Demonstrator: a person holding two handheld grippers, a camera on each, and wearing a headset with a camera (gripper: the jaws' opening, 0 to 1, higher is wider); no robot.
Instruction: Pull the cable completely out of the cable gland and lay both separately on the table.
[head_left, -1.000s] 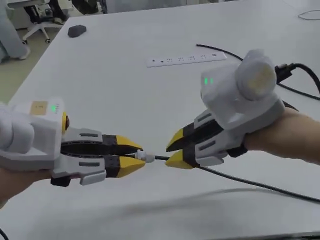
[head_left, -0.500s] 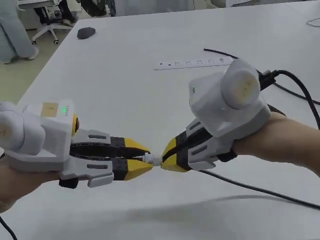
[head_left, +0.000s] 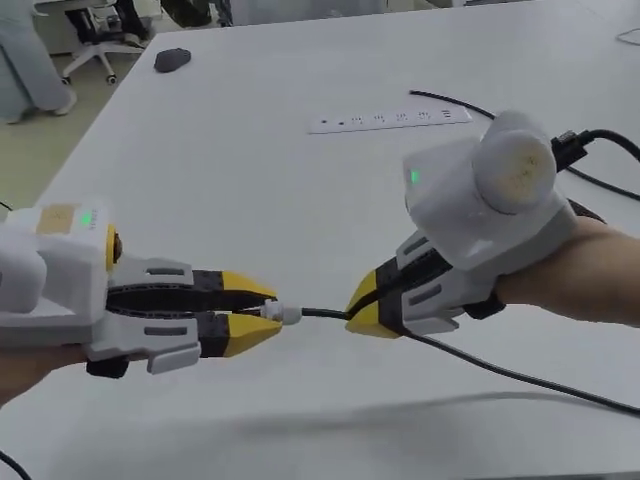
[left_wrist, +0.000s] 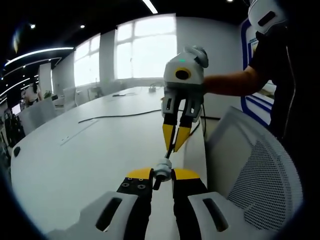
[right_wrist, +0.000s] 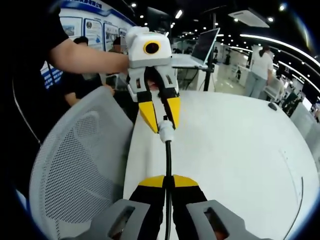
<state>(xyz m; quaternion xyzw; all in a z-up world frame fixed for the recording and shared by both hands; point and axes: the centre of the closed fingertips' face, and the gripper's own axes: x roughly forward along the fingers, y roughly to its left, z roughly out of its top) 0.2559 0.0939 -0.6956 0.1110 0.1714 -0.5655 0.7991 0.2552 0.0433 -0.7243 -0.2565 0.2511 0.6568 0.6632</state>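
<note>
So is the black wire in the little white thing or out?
In. The cable runs straight into the cable gland, with no gap between them.

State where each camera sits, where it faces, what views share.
Head view: headset, down at the white table; left gripper, right gripper, a forearm show.
Left gripper view: along own jaws pinching the small white cable gland.
Right gripper view: along own jaws clamping the thin black cable.
All share gland and cable.

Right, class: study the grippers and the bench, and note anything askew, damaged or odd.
Nothing stands out. The left gripper holds the white cable gland, the right gripper the black cable, which runs straight between them with no visible damage. The power strip lies flat on the table.
</note>
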